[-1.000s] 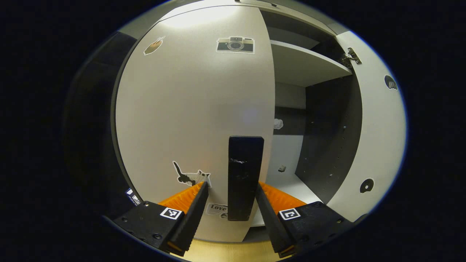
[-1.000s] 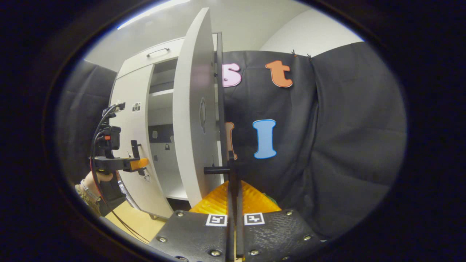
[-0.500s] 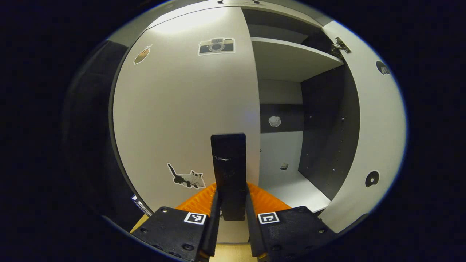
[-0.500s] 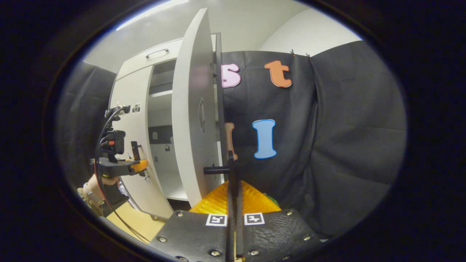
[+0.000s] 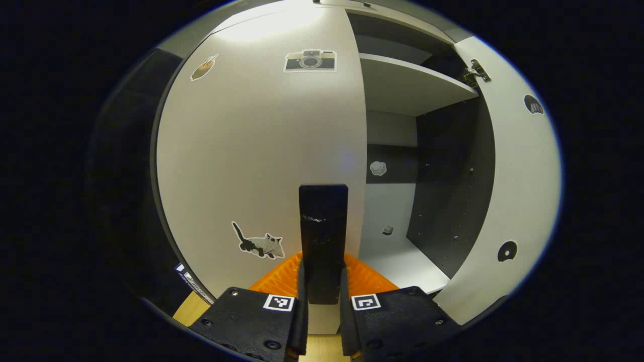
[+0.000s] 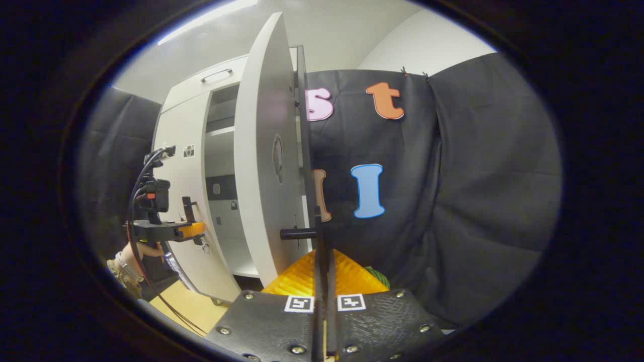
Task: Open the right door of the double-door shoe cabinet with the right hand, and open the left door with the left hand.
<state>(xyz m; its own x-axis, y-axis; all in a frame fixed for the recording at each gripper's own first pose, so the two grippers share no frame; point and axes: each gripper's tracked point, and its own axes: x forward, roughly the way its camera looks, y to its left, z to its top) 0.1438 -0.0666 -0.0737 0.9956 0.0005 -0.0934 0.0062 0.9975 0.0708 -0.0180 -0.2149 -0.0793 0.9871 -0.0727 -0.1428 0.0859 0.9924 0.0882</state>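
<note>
**Kid:** What is the left claw (image 5: 322, 322) doing?

**Helper:** Its two fingers are squeezed onto the black handle (image 5: 323, 241) of the left door (image 5: 261, 151). That door looks flat against the cabinet, so I think it is not open yet.

**Kid:** And the right claw (image 6: 322, 281)?

**Helper:** It is closed on a thin black handle (image 6: 317, 236) at the edge of the right door (image 6: 264, 166). That door is swung far out from the cabinet, and you can look inside.

**Kid:** What is inside?

**Helper:** A white shelf (image 5: 412, 85) up high, dark walls, and a little cloud sticker (image 5: 378, 168) at the back.

**Kid:** So how much is done?

**Helper:** About half, I think. The right door is open. The left door has been grabbed but must be pulled out.

**Kid:** Can the right claw's camera see the other claw?

**Helper:** Yes, far off, with a hand (image 6: 146, 249) holding it at the left door.
</note>
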